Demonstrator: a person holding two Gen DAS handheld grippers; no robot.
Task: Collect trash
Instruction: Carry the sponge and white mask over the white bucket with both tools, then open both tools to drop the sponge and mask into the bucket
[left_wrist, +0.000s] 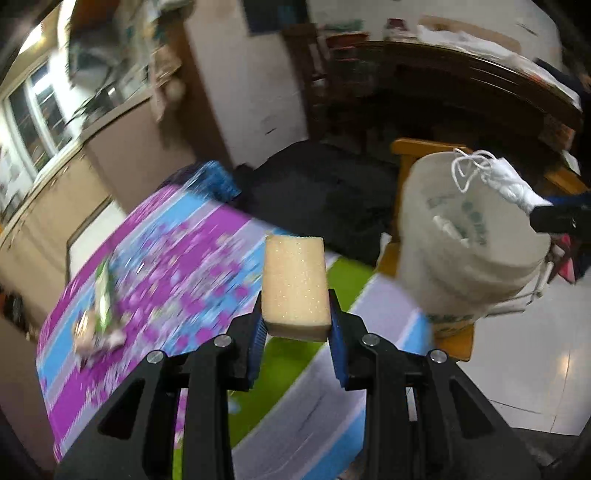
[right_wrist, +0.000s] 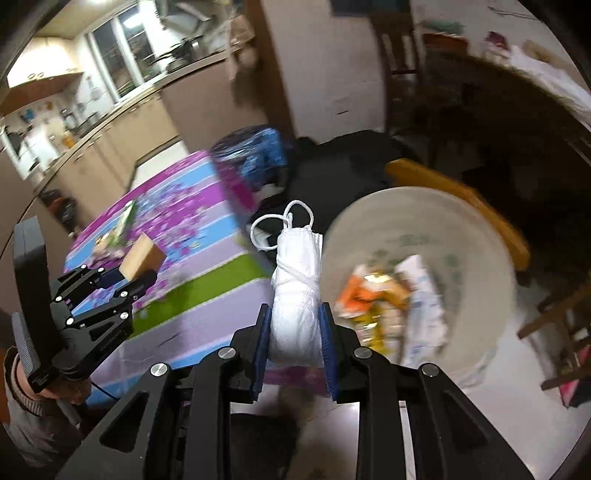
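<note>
Left gripper (left_wrist: 295, 325): black frame, blue pads (left_wrist: 257, 332), closed on the lower end of a tan sponge (left_wrist: 295, 286); sponge upright, most of its length standing clear above the fingertips. Seen again from the right wrist view at far left (right_wrist: 137, 276), held in a sleeved hand (right_wrist: 44, 391), sponge (right_wrist: 142, 260) poking out over the table.

Right gripper (right_wrist: 295, 332): same build, blue pads (right_wrist: 328, 345) pressed against both sides of a rolled white face mask (right_wrist: 297, 295); roll bound with its own cord, ear loops (right_wrist: 284, 223) sticking up free at the top. In the left wrist view, mask (left_wrist: 509, 182) and black fingertip (left_wrist: 559, 219) showing at the right edge, above the rim of the bucket.

Bucket (left_wrist: 465, 243): pale, round, faded green print on the wall, resting on a yellow wooden stool (left_wrist: 413, 151) beside the table. Contents from the right wrist view: orange, yellow and white wrappers (right_wrist: 388, 299), blurred; bucket rim (right_wrist: 491, 236) just right of the held mask.

Table (left_wrist: 166, 258): covered in a cloth of purple flower print with blue, lilac and green stripes. On it, toward the far left, a green-and-white packet (left_wrist: 103, 295) and a crumpled scrap (left_wrist: 92, 334), both blurred, well apart from the grippers.

Blue patterned bag (right_wrist: 255, 151): at the far end of the table, near the wall.

Black heap (left_wrist: 321, 192): on the floor between table and stool; cannot tell what it is.
</note>
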